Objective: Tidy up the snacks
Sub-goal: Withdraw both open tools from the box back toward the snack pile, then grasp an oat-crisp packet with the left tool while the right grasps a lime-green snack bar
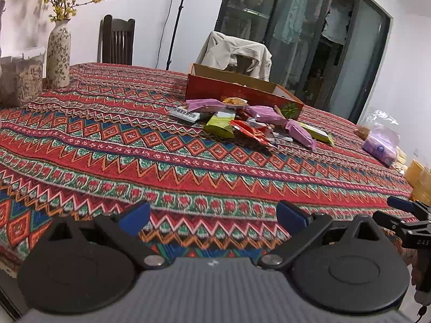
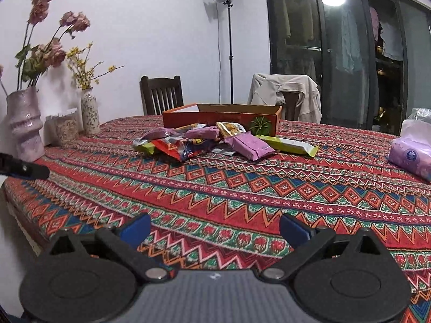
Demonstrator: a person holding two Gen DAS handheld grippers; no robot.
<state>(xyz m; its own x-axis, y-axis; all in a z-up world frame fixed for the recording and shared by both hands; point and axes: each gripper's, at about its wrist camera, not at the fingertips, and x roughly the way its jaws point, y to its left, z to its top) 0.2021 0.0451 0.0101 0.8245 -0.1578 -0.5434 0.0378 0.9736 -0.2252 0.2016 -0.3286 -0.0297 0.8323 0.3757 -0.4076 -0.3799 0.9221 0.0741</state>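
A: Where does the left wrist view look from?

B: Low over the near edge of the red zigzag-patterned woven tablecloth (image 1: 188,167), facing across it toward the heap of coloured foil snack packets (image 1: 250,123) and the open red cardboard box (image 1: 237,91) behind them, both well apart from the lens.

A: And the right wrist view?

B: Also low at the near edge, just beside the left, facing the same way. Both share the cloth, packets, box, the speckled ceramic vase (image 2: 90,113) and the dark glass sliding doors (image 2: 350,53).

Glossy snack wrappers (image 2: 250,146), woven tablecloth (image 2: 242,188)
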